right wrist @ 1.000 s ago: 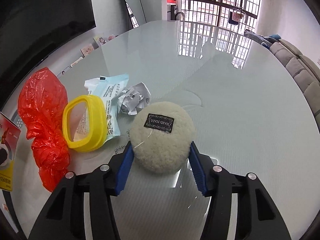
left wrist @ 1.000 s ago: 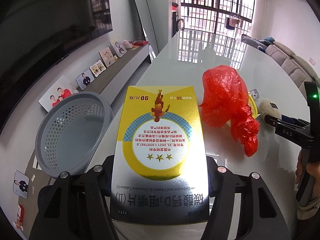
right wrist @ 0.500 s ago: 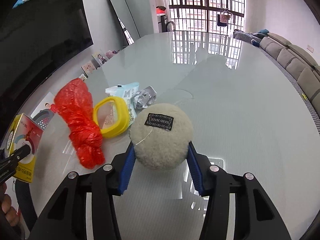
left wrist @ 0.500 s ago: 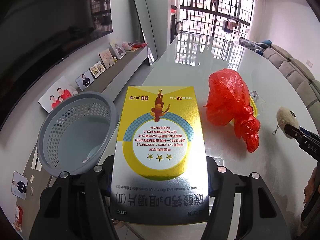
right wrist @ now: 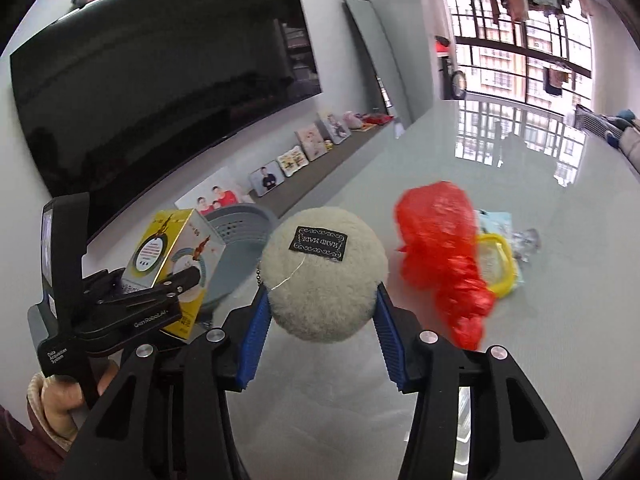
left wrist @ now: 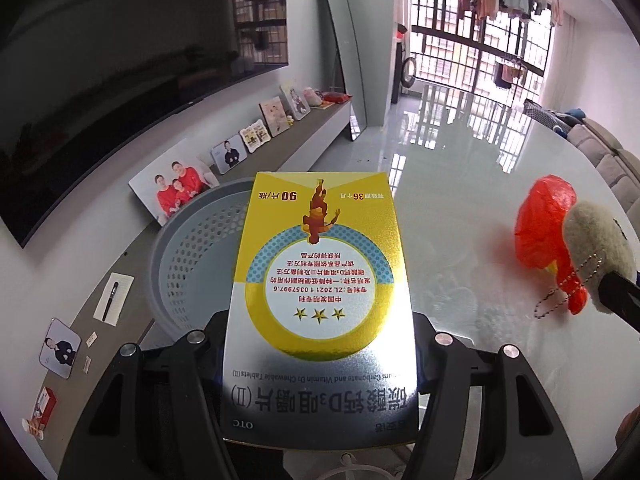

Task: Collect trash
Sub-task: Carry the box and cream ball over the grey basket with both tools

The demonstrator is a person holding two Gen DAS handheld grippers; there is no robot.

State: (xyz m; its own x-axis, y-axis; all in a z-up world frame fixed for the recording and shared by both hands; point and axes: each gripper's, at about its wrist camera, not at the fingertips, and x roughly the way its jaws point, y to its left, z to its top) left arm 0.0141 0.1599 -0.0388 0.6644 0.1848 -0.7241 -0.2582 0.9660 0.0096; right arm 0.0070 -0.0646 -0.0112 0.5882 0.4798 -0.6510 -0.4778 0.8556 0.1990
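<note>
A: Trash status: box (left wrist: 320, 300) clamped between the left gripper (left wrist: 320, 344) jaws, its far end over the grey basket (left wrist: 188, 264) rim, clear of the bench (left wrist: 460, 184).

B: Right gripper (right wrist: 322, 312)?

A: Its blue pads (right wrist: 256, 332) press on a fluffy pouch (right wrist: 324, 276), label up, ball chain hanging. Pouch is off the bench.

B: Remaining items?

A: Red bag (right wrist: 444, 256) lies on the bench. Just behind it: yellow ring (right wrist: 500, 264), blue packet (right wrist: 496, 220), crumpled paper (right wrist: 526, 240). Basket sits at the bench's left edge.
</note>
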